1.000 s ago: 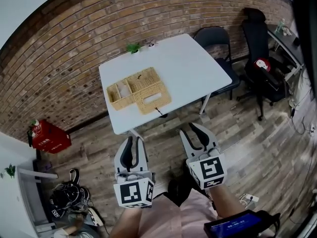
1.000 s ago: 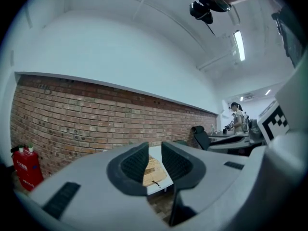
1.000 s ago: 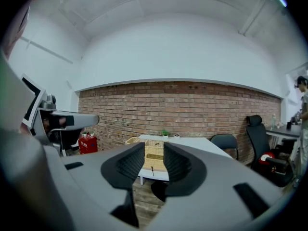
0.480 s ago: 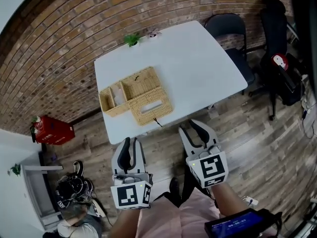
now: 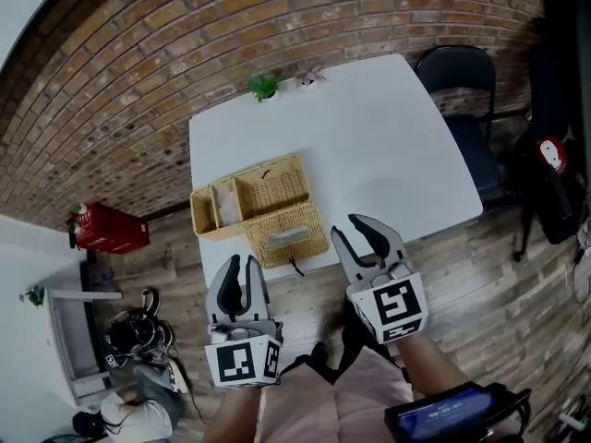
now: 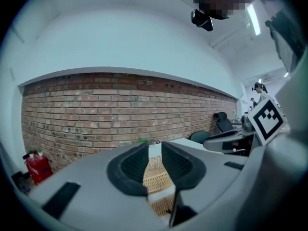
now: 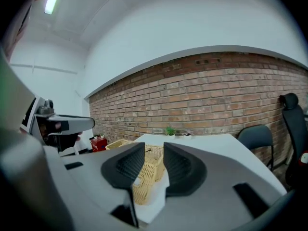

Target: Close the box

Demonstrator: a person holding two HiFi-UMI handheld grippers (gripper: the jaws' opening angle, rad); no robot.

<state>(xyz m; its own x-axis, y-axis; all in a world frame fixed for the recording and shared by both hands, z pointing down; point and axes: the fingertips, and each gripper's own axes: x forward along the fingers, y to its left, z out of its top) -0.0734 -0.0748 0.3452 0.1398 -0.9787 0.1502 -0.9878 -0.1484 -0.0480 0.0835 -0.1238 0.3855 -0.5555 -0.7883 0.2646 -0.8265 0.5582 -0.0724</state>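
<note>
An open wicker box (image 5: 261,209) sits near the front left of the white table (image 5: 369,146). One woven panel with a slot (image 5: 290,238) lies flat toward the near edge. My left gripper (image 5: 242,266) hovers just short of that edge, below the box, its jaws a narrow gap apart with nothing between them. My right gripper (image 5: 355,231) is at the table's near edge, right of the box, open and empty. The box (image 6: 158,177) shows through the gap in the left gripper view, and the box (image 7: 144,177) also shows through the gap in the right gripper view.
A small green plant (image 5: 264,86) stands at the table's far edge by the brick wall. A black folding chair (image 5: 466,72) and a black office chair (image 5: 554,164) are to the right. A red object (image 5: 106,233) and shoes (image 5: 129,349) lie on the floor at left.
The table and box have come nearer in the head view; both grippers now reach its near edge. Neither gripper's jaws have changed.
</note>
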